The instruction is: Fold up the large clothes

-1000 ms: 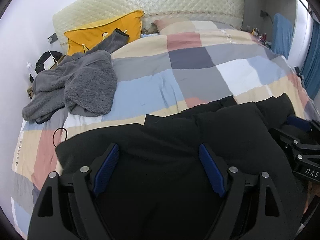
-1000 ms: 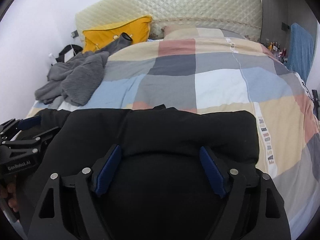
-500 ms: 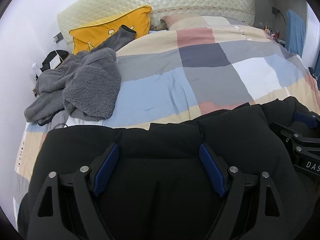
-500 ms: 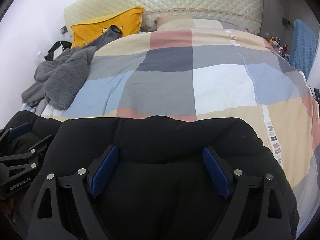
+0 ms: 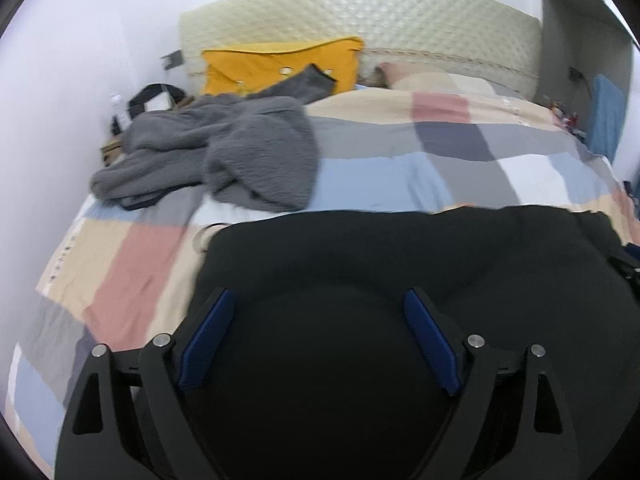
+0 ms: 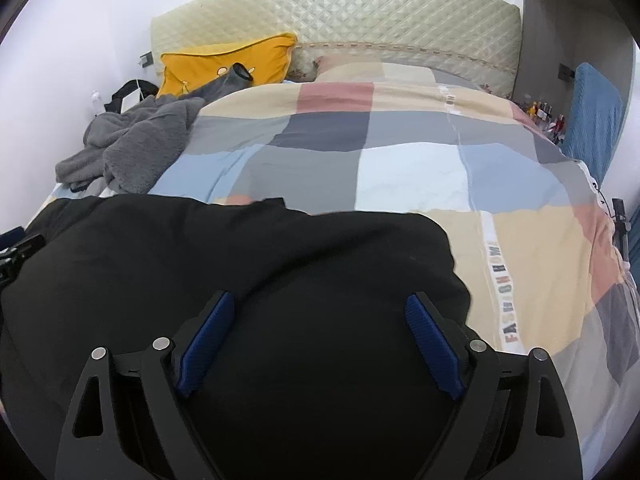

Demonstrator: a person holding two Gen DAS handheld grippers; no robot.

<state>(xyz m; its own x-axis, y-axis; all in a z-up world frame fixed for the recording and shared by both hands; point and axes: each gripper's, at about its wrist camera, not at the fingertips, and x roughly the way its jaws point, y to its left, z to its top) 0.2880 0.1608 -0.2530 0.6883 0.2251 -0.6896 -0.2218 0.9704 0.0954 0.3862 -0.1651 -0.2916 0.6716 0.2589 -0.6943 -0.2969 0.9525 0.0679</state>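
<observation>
A large black garment point(image 5: 360, 264) lies spread across the near part of the bed; it also fills the lower right wrist view point(image 6: 240, 264). My left gripper point(image 5: 318, 300) is open, its blue-padded fingers apart over the black cloth, with nothing pinched between them. My right gripper point(image 6: 320, 304) is open in the same way over the garment's right part. The right gripper's body shows at the right edge of the left wrist view point(image 5: 626, 268), and the left gripper at the left edge of the right wrist view point(image 6: 16, 252).
The bed has a checked duvet point(image 6: 400, 160). A grey fleece garment point(image 5: 224, 156) lies heaped at the far left, with a yellow pillow point(image 5: 276, 64) and quilted headboard point(image 6: 360, 12) behind. A blue towel point(image 6: 596, 120) hangs at the right; a wall is at left.
Both grippers stayed open over the black garment. The left view shifted, so more duvet shows at the left and the garment's far edge sits lower and flatter. The left frame is blurred with motion.
</observation>
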